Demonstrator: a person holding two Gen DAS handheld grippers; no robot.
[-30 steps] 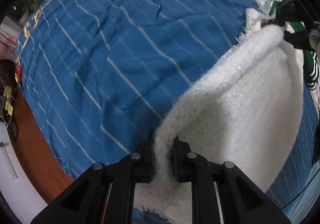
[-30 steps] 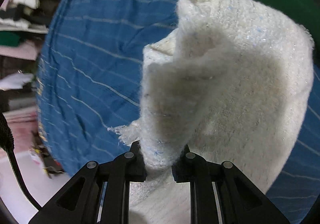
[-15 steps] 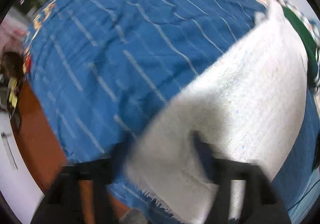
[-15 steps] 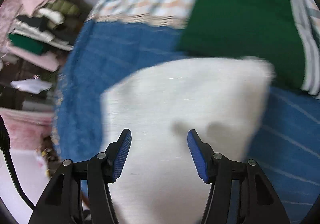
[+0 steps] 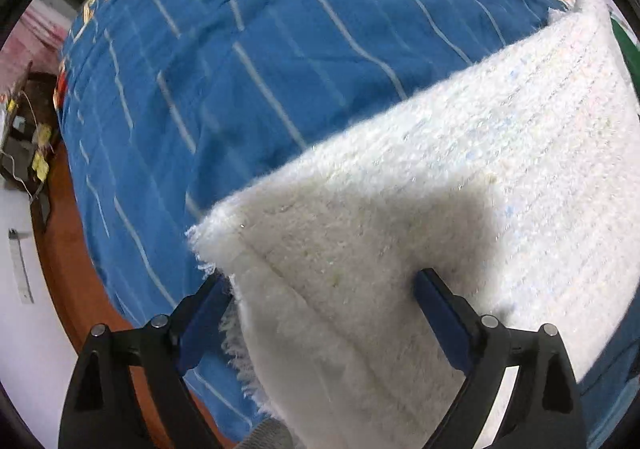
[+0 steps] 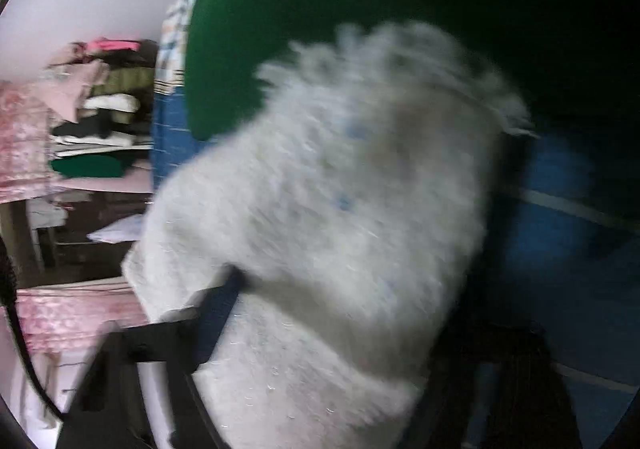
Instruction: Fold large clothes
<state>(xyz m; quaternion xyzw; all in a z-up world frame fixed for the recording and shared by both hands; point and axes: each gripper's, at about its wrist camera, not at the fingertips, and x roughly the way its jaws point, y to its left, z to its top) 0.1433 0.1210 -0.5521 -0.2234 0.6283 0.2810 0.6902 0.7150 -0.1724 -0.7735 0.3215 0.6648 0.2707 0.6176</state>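
A fluffy white knitted garment [image 5: 460,177] lies folded on the blue striped bedspread [image 5: 248,61]. My left gripper [image 5: 324,313] is open, its blue-padded fingers [image 5: 440,317] spread wide on either side of the garment's near corner, not clamping it. In the blurred right wrist view the same white garment [image 6: 332,217] fills the middle. My right gripper [image 6: 340,329] is open with its jaws wide apart around the fabric; the right finger is lost in shadow.
A green garment [image 6: 360,9] lies beyond the white one, its edge also in the left wrist view [image 5: 624,41]. Shelves of folded clothes [image 6: 96,121] stand at the left. The bed's wooden edge [image 5: 76,249] and white floor are at the lower left.
Both grippers have let go of the white garment and opened wide. The garment has dropped flat onto the bed, folded over. The right gripper has swung toward the green garment.
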